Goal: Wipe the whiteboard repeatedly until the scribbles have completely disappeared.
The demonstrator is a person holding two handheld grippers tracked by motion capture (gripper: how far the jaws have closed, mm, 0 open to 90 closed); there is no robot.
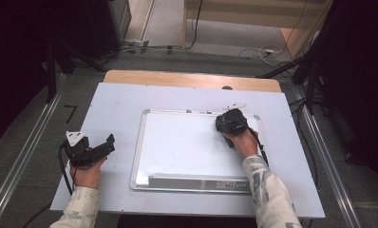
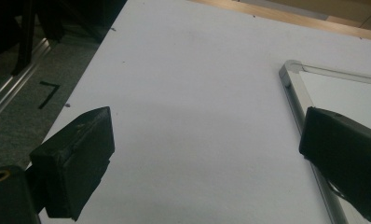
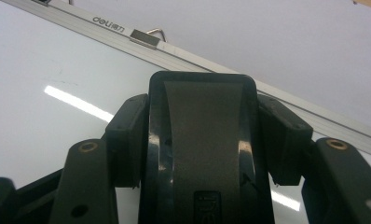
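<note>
Eraser: a black whiteboard eraser (image 3: 202,140) stands closest to the right gripper's camera, clamped between that gripper's two jaws, its grey felt strip facing the lens.
Right gripper: the right gripper (image 1: 231,121) is clenched on the eraser, one jaw pressing each long side; a hand grips it from behind.
Whiteboard: the whiteboard (image 1: 187,142) lies flat under the right gripper; the eraser sits over its far right corner, just short of the top rail.
Rail: the silver frame rail (image 3: 141,39) runs just ahead of the eraser, with a small metal hanger clip and a printed brand mark on it.
Left gripper: the left gripper (image 2: 207,154) is released, its jaws wide apart with bare desk between them, nothing held.
Desk: the white desk (image 2: 188,93) stretches ahead of the left gripper; the whiteboard's near corner lies by that gripper's right jaw.
Floor mark: a black "7" (image 2: 48,93) sits on the floor off to the left gripper's left, beyond the desk edge.
</note>
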